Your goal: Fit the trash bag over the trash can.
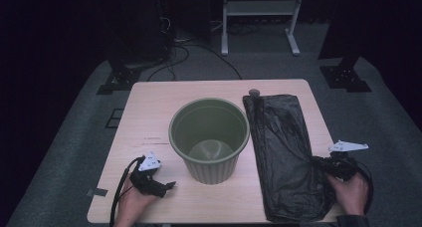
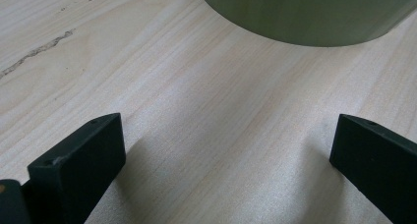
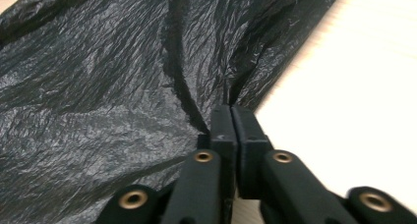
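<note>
A green ribbed bin point(image 1: 209, 137) stands upright and empty in the middle of the wooden table point(image 1: 149, 102). To its right a black plastic bag point(image 1: 283, 152) lies flat and crumpled, reaching the front edge. My right gripper point(image 1: 318, 162) is at the bag's right edge; in the right gripper view its jaws point(image 3: 231, 111) are pressed together on a pinched fold of the bag point(image 3: 98, 86). My left gripper point(image 1: 166, 187) rests low on the table left of the bin, its jaws point(image 2: 228, 135) wide apart over bare wood, with the bin's base point(image 2: 310, 13) just ahead.
A small round grey object point(image 1: 254, 92) sits at the bag's far end. Beyond the table stand a white frame point(image 1: 259, 8), dark stands and cables on the grey floor. A dark scratch point(image 2: 34, 52) marks the wood left of the bin.
</note>
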Tool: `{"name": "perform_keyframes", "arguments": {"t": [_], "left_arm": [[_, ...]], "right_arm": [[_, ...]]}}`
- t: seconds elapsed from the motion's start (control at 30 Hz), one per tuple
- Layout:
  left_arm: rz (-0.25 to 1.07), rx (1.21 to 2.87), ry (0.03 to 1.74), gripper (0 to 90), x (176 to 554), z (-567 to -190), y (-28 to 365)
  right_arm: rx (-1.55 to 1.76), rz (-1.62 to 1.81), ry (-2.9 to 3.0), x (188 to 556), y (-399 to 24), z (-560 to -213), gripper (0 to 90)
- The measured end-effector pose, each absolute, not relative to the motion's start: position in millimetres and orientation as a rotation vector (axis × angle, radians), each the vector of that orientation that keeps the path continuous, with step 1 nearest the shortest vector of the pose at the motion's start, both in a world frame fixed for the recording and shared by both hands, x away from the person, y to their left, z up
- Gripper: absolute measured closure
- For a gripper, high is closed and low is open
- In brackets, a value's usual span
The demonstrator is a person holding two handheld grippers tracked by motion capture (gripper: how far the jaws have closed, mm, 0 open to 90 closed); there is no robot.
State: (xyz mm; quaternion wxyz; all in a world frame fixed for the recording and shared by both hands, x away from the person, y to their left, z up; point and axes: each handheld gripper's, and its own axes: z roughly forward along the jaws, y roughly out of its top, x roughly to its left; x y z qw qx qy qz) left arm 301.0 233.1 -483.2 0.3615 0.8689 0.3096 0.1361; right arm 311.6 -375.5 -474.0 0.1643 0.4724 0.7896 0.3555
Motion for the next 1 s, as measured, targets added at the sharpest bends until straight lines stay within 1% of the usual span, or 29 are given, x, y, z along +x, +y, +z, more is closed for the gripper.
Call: {"name": "perform_keyframes", "arguments": {"t": [0.07,0.17,0.23,0.27,0.3,0.37,0.43,0.6,0.77,0.87,0.97,1.0], "left_arm": [[0.35,2.238,0.798,0.0,301.0,-483.2,233.1],[0.35,2.238,0.798,0.0,301.0,-483.2,233.1],[0.35,2.238,0.798,0.0,301.0,-483.2,233.1],[0.35,2.238,0.797,0.0,301.0,-483.2,233.1],[0.35,2.238,0.797,0.0,301.0,-483.2,233.1],[0.35,2.238,0.797,0.0,301.0,-483.2,233.1],[0.35,2.238,0.798,0.0,301.0,-483.2,233.1],[0.35,2.238,0.798,0.0,301.0,-483.2,233.1],[0.35,2.238,0.797,0.0,301.0,-483.2,233.1],[0.35,2.238,0.797,0.0,301.0,-483.2,233.1],[0.35,2.238,0.797,0.0,301.0,-483.2,233.1],[0.35,2.238,0.797,0.0,301.0,-483.2,233.1]], "right_arm": [[1.356,1.025,2.245,311.1,-375.8,-472.5,63.7],[1.348,1.029,2.234,307.9,-373.1,-466.9,52.5],[1.342,1.029,2.206,304.5,-369.8,-460.6,41.2],[1.337,1.037,2.199,302.5,-367.7,-457.2,37.0],[1.303,1.023,2.178,297.5,-361.6,-451.0,29.9],[1.292,1.018,2.176,295.4,-358.4,-448.3,28.6],[1.274,1.02,2.192,292.3,-352.0,-443.5,25.4],[1.232,1.074,2.218,287.7,-333.4,-439.3,24.3],[1.199,1.075,2.266,296.0,-310.8,-450.4,24.2],[1.194,1.042,2.293,300.9,-304.7,-456.8,24.3],[1.191,0.982,2.317,307.1,-299.0,-466.5,25.1],[1.192,0.973,2.323,309.0,-298.0,-469.3,26.8]]}}
